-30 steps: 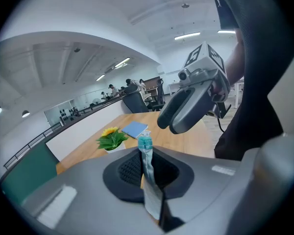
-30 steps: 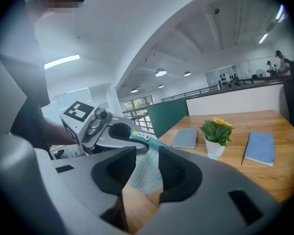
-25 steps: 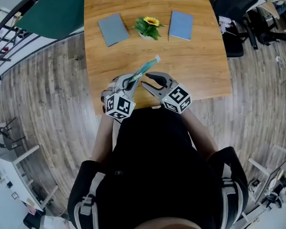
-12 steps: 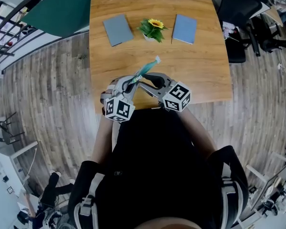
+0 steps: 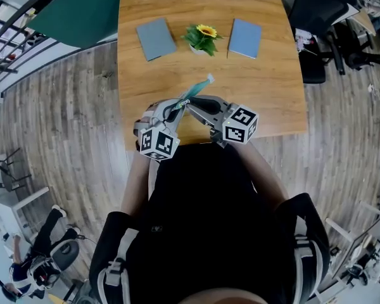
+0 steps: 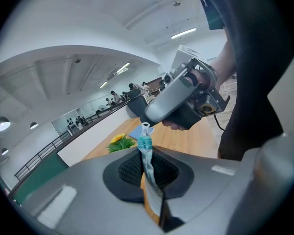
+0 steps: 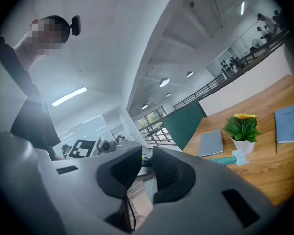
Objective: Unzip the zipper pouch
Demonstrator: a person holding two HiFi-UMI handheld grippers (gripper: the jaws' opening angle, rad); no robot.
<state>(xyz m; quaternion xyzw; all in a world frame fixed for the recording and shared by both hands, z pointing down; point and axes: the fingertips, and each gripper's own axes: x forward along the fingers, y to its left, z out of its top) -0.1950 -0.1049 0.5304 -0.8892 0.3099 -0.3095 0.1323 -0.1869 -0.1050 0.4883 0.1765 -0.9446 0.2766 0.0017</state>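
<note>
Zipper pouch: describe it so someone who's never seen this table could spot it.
On the wooden table, look over the near edge, in front of the potted sunflower. The zipper pouch is the slim teal strip clamped in the left gripper, seen edge-on, unlike the two flat grey-blue notebooks.

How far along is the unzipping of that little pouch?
Done: the left gripper is shut on one end of the pouch. In hand: the right gripper sits at that same end; its jaws have just been closing, with a narrow gap between them and no clear pinch. Left: the unzipping itself; no opening shows.
</note>
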